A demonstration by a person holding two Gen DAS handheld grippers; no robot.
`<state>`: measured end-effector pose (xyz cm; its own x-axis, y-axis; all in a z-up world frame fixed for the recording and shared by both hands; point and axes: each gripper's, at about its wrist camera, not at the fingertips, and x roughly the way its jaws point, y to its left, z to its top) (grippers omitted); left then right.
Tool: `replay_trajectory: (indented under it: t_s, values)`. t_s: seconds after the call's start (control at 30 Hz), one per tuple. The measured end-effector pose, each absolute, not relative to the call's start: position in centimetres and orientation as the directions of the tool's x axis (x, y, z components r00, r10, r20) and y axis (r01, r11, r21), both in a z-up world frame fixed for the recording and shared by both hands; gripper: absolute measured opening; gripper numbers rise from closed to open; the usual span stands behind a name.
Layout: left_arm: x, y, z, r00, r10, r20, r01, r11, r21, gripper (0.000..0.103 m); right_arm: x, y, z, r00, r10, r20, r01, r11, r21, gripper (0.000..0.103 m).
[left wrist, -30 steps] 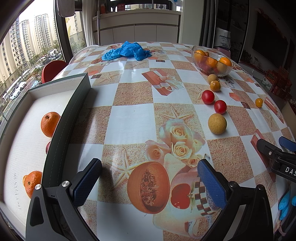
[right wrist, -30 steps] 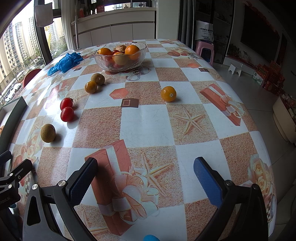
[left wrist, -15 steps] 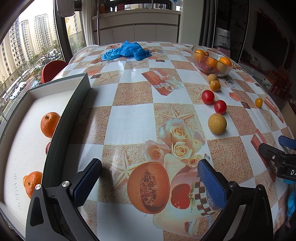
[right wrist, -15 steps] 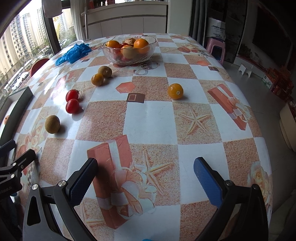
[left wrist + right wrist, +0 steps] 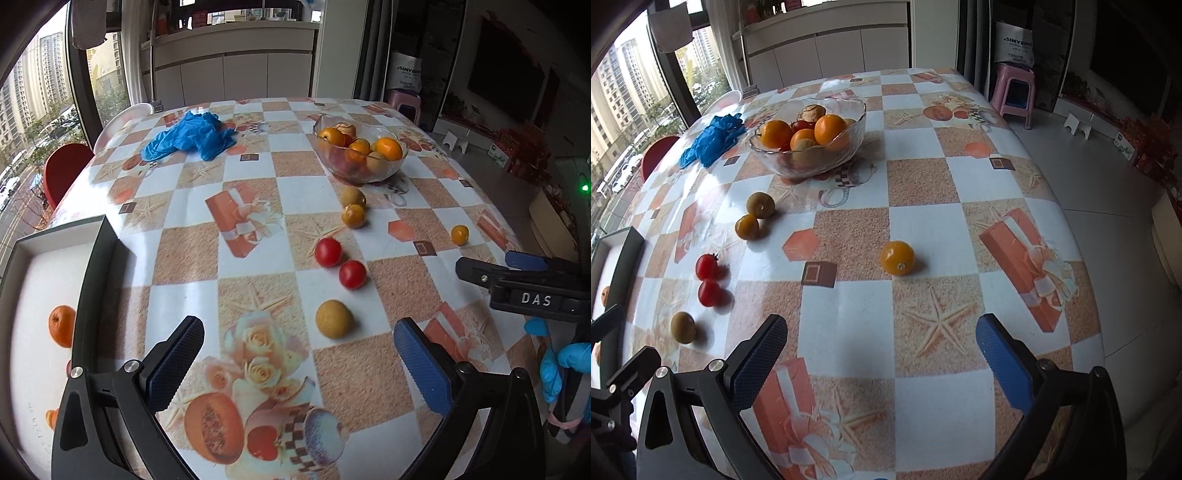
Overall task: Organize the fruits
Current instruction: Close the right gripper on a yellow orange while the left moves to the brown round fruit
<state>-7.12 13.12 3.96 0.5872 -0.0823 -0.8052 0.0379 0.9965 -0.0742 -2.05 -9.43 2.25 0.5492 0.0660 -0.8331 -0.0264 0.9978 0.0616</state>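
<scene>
A black-rimmed white box (image 5: 92, 280) at the left holds oranges (image 5: 61, 325). Loose fruit lies on the table: a tan round fruit (image 5: 333, 318), two red tomatoes (image 5: 328, 252), two yellow-brown fruits (image 5: 353, 215), and a small orange fruit (image 5: 897, 257). A glass bowl (image 5: 812, 142) of fruit stands farther back. My left gripper (image 5: 299, 363) is open and empty, above the table short of the tan fruit. My right gripper (image 5: 882, 360) is open and empty, short of the small orange fruit. The right gripper also shows at the right edge of the left wrist view (image 5: 517, 277).
A blue crumpled glove (image 5: 188, 134) lies at the far left of the table. A red chair (image 5: 61, 171) stands beyond the left edge. A pink stool (image 5: 1015, 92) stands on the floor at the right. The table's right edge drops to the floor.
Both grippers have risen and tilted, so the table looks farther away. The right gripper has moved forward toward the small orange fruit. Both stay open.
</scene>
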Motion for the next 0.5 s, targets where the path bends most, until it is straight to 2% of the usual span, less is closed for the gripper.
replay_trajectory:
  t_s: [0.1,0.27,0.3,0.33,0.47,0.5]
  values:
    - [-5.9,12.2,2.9,0.563,-0.074,-0.823,0.041,0.997,-0.062,0.103,-0.8,-9.4,1.6,0.546,0.051,-0.836,-0.009,0.998,0.055,0.094]
    - [-4.8,11.8,1.3,0.541,-0.062,-0.839,0.028,0.998,-0.056,0.103,1.1,-9.4,0.8,0.546,0.035,-0.837,0.017,0.998,0.053,0.090]
    - [-4.6,11.8,1.1,0.538,-0.063,-0.841,0.026,0.998,-0.058,0.099,1.5,-9.3,0.7,0.551,0.027,-0.834,0.014,0.999,0.041,0.090]
    - [-4.5,11.7,0.9,0.531,-0.060,-0.845,0.027,0.998,-0.054,0.090,1.8,-9.1,0.7,0.554,0.021,-0.832,0.009,0.999,0.031,0.090]
    - [-4.3,11.4,0.6,0.530,-0.036,-0.848,0.030,0.999,-0.024,0.080,2.0,-8.2,1.0,0.578,0.027,-0.815,-0.023,1.000,0.018,0.066]
    - [-4.4,11.3,0.7,0.534,-0.037,-0.845,0.031,0.999,-0.025,0.071,2.0,-8.0,1.0,0.583,0.031,-0.812,-0.030,0.999,0.017,0.057]
